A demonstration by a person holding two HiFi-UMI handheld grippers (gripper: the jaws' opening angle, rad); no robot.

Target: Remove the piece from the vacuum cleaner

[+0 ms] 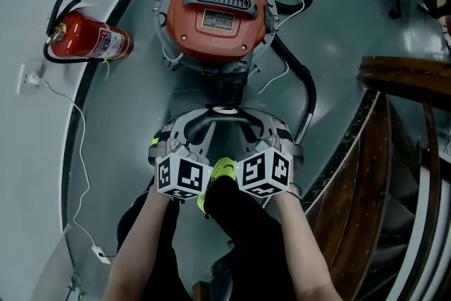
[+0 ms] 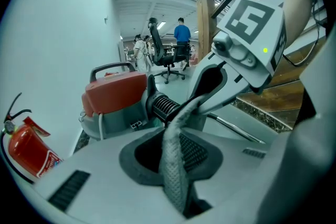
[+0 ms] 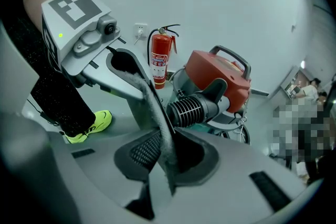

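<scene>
By one vacuum cleaner (image 1: 215, 7), two grippers (image 1: 206, 116) (image 1: 248, 116)

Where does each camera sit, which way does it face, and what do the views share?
Head view: on the person's head, facing steeply down at the vacuum cleaner; forearms, left claw, right claw and a shoe show.
Left gripper view: on the left claw, facing the vacuum cleaner's hose; right claw shows.
Right gripper view: on the right claw, facing the hose; left claw, leg, shoe show.
Shared: all show the vacuum cleaner and fire extinguisher.
</scene>
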